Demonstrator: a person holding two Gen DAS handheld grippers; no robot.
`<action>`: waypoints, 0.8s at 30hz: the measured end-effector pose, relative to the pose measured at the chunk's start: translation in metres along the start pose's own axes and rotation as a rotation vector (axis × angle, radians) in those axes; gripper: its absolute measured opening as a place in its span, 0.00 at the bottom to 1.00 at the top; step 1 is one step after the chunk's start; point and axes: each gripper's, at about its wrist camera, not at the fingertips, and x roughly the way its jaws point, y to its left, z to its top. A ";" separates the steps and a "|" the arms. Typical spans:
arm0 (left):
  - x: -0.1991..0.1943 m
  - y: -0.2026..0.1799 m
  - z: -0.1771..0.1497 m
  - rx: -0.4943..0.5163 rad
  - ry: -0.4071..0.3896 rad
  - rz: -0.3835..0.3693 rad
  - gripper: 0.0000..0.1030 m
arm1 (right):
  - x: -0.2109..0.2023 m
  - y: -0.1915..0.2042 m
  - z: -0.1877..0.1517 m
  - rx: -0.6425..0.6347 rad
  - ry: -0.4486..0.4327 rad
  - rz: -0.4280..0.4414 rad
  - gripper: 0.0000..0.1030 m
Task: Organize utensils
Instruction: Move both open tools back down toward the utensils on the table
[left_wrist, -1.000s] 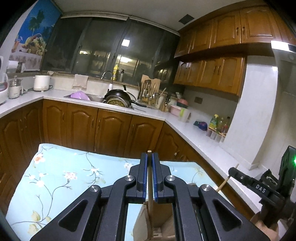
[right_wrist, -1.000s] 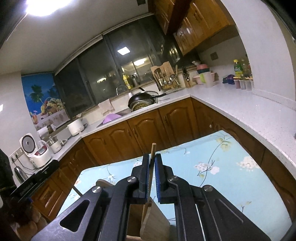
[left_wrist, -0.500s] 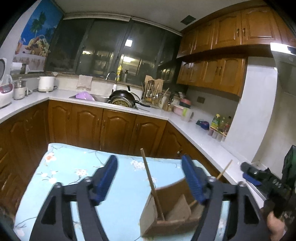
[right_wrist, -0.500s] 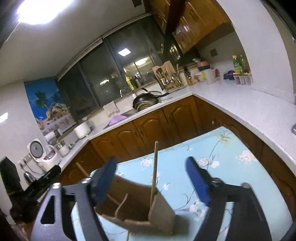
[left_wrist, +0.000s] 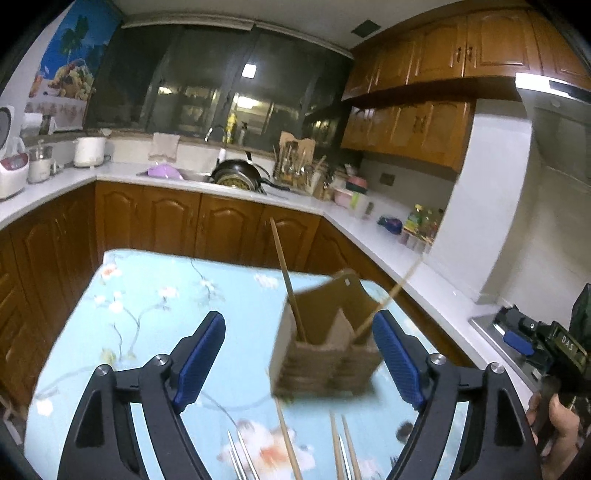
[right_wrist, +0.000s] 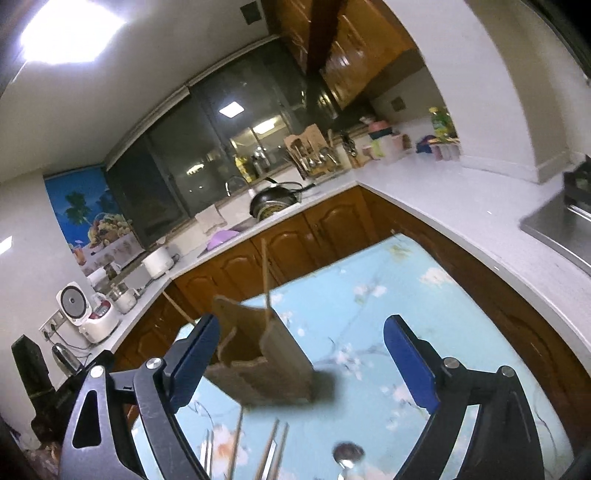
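A brown wooden utensil holder (left_wrist: 325, 354) stands on the floral table and also shows in the right wrist view (right_wrist: 258, 365). Two wooden chopsticks stand in it, one upright (left_wrist: 286, 280) and one leaning right (left_wrist: 388, 299). My left gripper (left_wrist: 299, 362) is open and empty, back from the holder. My right gripper (right_wrist: 306, 358) is open and empty too. Loose wooden chopsticks (left_wrist: 288, 446) and metal ones (left_wrist: 240, 458) lie on the cloth in front of the holder. A metal spoon (right_wrist: 349, 456) lies near the bottom of the right wrist view.
The table has a light blue floral cloth (left_wrist: 147, 306). Brown cabinets and a white L-shaped counter (left_wrist: 369, 236) run behind and to the right, with a sink, a black pan (left_wrist: 238, 173) and a stove (right_wrist: 561, 229).
Both grippers have opened and let go of their wooden chopsticks, which now stand in the holder. Both grippers have pulled back, so the holder and loose utensils show.
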 end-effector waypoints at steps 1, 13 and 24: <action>-0.003 0.000 0.000 0.000 0.005 -0.002 0.80 | -0.004 -0.004 -0.005 -0.006 0.011 -0.016 0.89; -0.025 -0.021 -0.041 -0.038 0.142 -0.063 0.81 | -0.039 -0.048 -0.062 0.001 0.098 -0.088 0.89; -0.001 -0.077 -0.071 0.110 0.378 -0.127 0.76 | -0.041 -0.058 -0.086 0.022 0.134 -0.092 0.89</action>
